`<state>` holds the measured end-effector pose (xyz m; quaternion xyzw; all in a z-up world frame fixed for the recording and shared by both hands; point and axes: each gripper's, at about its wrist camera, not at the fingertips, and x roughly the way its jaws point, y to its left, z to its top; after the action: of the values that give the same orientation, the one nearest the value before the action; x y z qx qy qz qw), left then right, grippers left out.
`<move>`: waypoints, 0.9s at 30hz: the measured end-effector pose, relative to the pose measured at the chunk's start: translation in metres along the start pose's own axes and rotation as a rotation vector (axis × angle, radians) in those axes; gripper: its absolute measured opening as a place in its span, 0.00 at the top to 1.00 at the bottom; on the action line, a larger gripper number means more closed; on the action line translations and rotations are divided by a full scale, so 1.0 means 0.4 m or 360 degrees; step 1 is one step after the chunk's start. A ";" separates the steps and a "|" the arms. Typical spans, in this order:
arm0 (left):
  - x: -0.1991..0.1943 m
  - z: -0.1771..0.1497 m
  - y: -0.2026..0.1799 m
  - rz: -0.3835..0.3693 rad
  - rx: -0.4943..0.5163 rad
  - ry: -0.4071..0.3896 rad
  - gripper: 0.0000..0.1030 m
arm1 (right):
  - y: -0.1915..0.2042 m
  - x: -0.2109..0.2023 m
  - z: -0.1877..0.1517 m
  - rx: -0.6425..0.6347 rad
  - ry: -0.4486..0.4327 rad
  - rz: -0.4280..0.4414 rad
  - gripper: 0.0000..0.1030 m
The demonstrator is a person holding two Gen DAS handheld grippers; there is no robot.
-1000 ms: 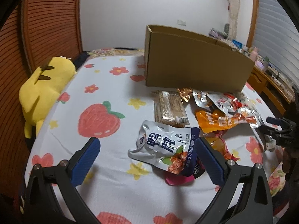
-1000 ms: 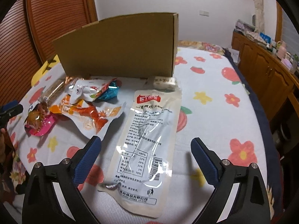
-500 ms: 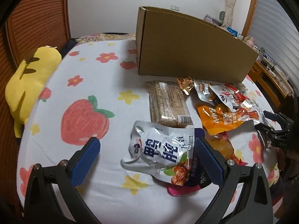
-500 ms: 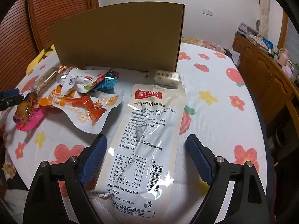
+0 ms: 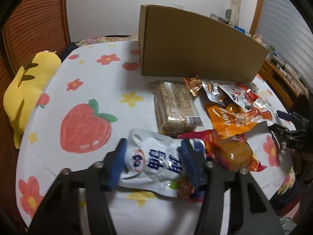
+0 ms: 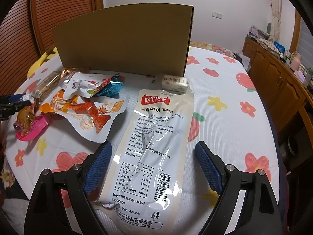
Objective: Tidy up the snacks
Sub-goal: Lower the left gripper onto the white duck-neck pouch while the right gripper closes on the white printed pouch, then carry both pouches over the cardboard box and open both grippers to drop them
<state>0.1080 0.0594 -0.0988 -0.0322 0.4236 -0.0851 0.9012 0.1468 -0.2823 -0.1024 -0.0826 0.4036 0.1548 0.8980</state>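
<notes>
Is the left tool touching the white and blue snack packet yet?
Touching. The left wrist view shows the left tool with both blue pads pressed against the sides of the white and blue packet, which bulges between them.

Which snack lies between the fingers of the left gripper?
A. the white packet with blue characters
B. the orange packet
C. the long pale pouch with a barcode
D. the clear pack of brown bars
A: the left gripper has its blue fingers on both sides of the white packet, which crumples between them.
</notes>
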 end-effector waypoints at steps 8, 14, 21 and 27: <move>-0.028 -0.023 0.013 -0.0008 -0.0024 -0.0074 0.56 | -0.001 0.001 0.000 0.0000 0.0000 0.0001 0.14; -0.049 -0.020 0.015 0.0005 -0.0028 -0.0143 0.56 | -0.002 0.001 0.003 0.0000 0.0014 0.0007 0.17; -0.067 -0.014 0.025 0.0027 -0.0048 -0.0208 0.56 | -0.012 -0.012 0.005 0.0002 0.0046 0.0054 0.37; -0.078 -0.009 0.022 0.0033 -0.0048 -0.0253 0.56 | -0.023 -0.036 -0.004 0.0057 0.0017 0.0116 0.38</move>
<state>0.0867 0.0737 -0.0786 -0.0479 0.3523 -0.0665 0.9323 0.1399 -0.2945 -0.0925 -0.0525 0.4137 0.1797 0.8909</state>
